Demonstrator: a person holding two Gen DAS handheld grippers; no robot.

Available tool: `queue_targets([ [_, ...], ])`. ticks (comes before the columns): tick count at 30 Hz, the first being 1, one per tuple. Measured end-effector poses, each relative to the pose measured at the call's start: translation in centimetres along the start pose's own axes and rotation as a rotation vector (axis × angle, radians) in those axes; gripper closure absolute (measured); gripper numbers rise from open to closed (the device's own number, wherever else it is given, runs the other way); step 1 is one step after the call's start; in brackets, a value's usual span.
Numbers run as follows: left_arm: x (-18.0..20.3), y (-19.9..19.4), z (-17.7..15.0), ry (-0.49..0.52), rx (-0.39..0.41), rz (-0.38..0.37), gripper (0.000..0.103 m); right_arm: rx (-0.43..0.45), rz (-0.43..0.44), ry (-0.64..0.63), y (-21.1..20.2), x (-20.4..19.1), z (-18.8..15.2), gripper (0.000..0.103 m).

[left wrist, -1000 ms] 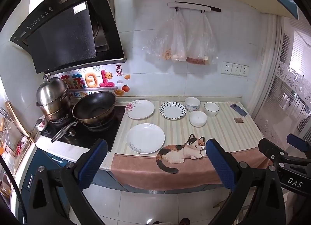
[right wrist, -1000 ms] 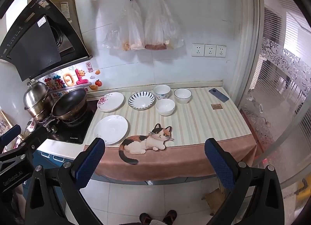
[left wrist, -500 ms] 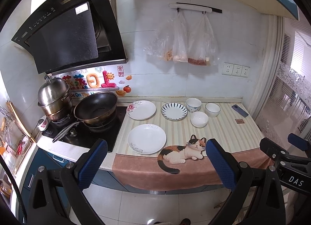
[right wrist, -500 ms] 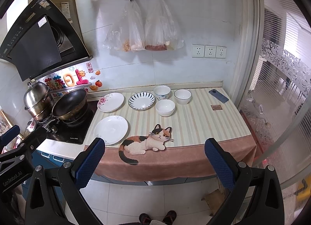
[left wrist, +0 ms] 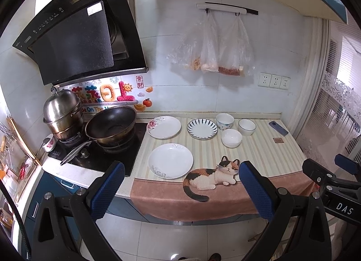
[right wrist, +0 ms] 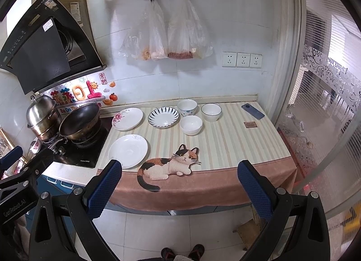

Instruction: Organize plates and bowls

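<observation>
Your left hand-held gripper was released, with its blue fingers wide apart, and it gripped nothing. Your right hand-held gripper was released in the same way, also with nothing between the fingers. Both hung in the air in front of the bench, above the tiled floor, and did not touch any dish. In the right wrist view your sandals showed at the bottom edge.

On the near edge of the bench lay a cat-shaped mat over the brown cloth border. Just to its left stood a plain white plate, near the black stove top. Farther back was a plate with a pink flower, and to its right a plate with blue stripes. Right of this one stood three bowls close together: a white bowl in front, a bowl with blue dots behind it, and a bowl with a dark rim beside. A phone lay well apart at the far right.

On the stove stood a dark wok and a steel steamer pot. On the wall behind hung two plastic bags.
</observation>
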State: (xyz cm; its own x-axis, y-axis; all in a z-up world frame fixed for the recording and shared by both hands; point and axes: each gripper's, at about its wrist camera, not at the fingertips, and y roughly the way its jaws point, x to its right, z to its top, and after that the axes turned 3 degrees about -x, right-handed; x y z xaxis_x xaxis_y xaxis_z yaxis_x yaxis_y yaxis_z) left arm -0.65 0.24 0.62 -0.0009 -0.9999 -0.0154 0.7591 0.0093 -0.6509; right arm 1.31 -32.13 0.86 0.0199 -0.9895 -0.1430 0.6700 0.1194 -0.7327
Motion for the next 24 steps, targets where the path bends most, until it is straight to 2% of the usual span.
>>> queue_targets([
  [24,0.13,0.61,0.71,0.002,0.002,0.0,0.0,0.005,-0.002,0.006,0.46,0.18,-0.23,0.0],
])
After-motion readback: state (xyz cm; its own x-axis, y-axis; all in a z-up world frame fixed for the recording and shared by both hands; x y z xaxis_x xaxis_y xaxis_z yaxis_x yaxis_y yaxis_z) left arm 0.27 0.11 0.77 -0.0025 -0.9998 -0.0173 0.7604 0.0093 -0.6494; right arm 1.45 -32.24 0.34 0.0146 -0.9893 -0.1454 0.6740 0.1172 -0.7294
